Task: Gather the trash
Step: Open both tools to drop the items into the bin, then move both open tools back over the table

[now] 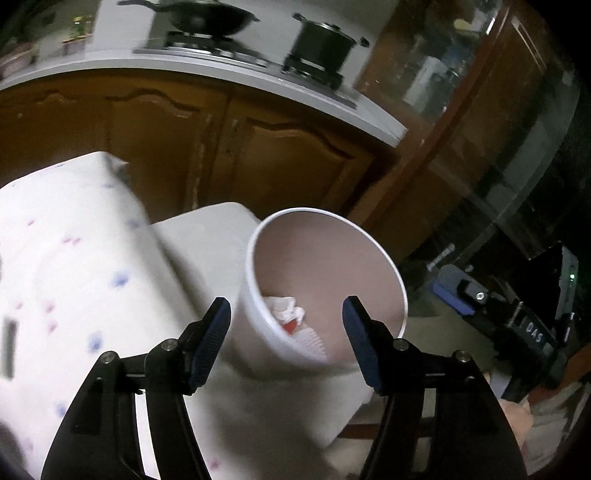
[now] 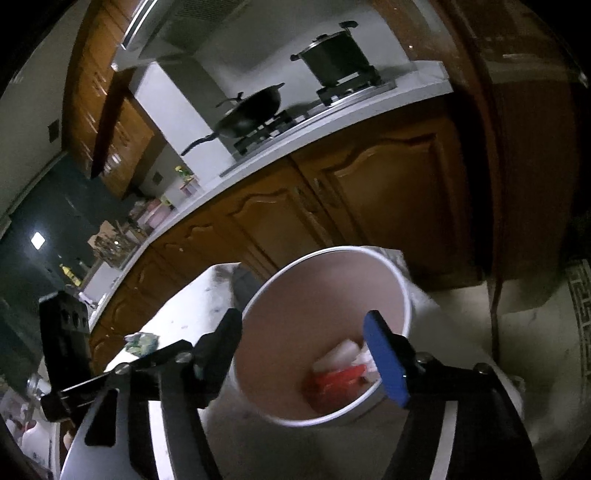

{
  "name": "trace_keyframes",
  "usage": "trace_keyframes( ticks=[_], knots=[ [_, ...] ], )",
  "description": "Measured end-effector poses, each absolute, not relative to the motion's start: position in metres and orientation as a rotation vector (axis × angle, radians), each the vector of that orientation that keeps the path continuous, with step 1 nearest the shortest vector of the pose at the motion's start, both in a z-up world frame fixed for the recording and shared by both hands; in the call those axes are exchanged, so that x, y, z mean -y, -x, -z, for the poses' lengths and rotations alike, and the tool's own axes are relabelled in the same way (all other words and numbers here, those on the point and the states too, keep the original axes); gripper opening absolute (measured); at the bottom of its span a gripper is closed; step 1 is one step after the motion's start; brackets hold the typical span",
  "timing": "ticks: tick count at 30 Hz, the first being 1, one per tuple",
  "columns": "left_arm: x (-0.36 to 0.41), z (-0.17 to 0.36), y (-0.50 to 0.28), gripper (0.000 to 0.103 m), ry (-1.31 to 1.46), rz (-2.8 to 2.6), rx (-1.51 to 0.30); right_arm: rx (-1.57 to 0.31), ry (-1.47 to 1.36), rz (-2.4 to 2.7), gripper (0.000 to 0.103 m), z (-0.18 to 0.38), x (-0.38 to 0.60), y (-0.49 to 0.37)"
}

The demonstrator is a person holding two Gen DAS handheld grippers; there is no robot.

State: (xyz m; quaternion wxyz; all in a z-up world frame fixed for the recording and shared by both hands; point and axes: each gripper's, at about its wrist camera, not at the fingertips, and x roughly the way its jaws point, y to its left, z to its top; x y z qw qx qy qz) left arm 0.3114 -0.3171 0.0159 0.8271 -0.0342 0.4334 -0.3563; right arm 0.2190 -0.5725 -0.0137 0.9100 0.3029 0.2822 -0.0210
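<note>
A white paper cup stands tilted on the white table, with crumpled white and red trash inside it. My left gripper is open, its blue fingers on either side of the cup's near rim, empty. In the right wrist view the same cup holds white and red scraps. My right gripper is open around the cup's near side, one finger left of it, the blue finger over its right rim. A crumpled green wrapper lies on the table at left.
A dotted white cloth covers the left of the table. Brown cabinets and a counter with a wok and a pot stand behind. The other gripper shows at right. The floor lies to the right.
</note>
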Motion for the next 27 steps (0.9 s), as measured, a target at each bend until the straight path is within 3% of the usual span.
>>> trace_keyframes(
  ticks=[3, 27],
  knots=[
    [0.291, -0.019, -0.299, 0.074, 0.084, 0.707, -0.894, -0.569, -0.625, 0.016, 0.080, 0.008, 0.559, -0.214],
    [0.053, -0.027, -0.219, 0.078, 0.244, 0.364, -0.800, -0.637, -0.575, -0.248, 0.086, 0.006, 0.413, -0.219]
  ],
)
